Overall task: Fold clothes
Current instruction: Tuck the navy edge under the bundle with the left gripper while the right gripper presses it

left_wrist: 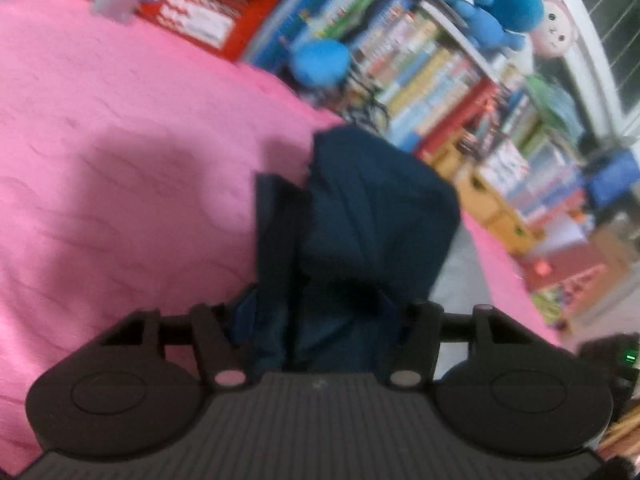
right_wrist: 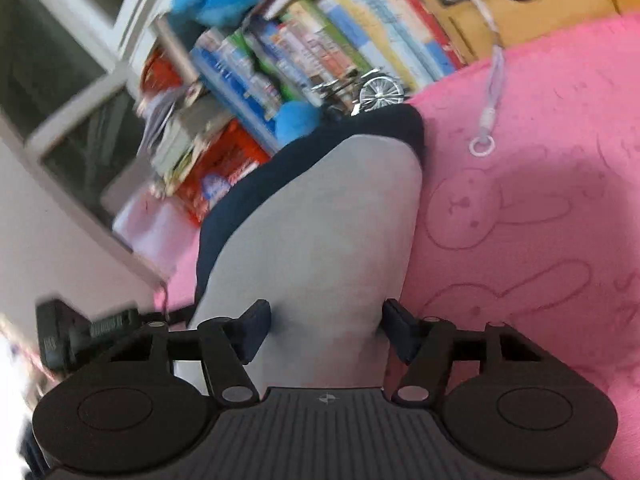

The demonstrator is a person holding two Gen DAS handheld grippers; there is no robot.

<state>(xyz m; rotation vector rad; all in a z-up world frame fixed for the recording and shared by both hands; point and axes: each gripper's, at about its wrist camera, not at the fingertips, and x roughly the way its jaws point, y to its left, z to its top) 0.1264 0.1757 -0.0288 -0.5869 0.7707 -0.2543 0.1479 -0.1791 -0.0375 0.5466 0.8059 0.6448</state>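
The pink blanket (left_wrist: pixel 120 140) with its bunny outlines spreads wide beneath and beyond both of your tools, and it is there as the soft, flat bed on which the folding gets done. Ahead of both grippers, past the blanket's far edge, the bookshelf (left_wrist: pixel 432 68) stands tilted in both views, which tells you your wrists are rolled and the tools are up off the surface, not lying level on it. The garment (right_wrist: pixel 320 240) is the next largest thing: it is lifted clear of the blanket and runs straight forward from between each tool's fingers, grey-faced with a navy border in your right view, all navy and bunched in your left view. I judge it is one piece stretched between your two hands so that it hangs open and its edges can be matched, though neither view shows the whole span. Your right gripper (right_wrist: pixel 326 330) has its fingers drawn in against a gathered neck of the grey cloth, pinching it. Your left gripper (left_wrist: pixel 326 320) likewise nips a crumpled wad of navy cloth between its fingers. Smallest, a white cord with a ring (right_wrist: pixel 482 146) lies on the blanket ahead and to the right of your right tool, well apart from the cloth.
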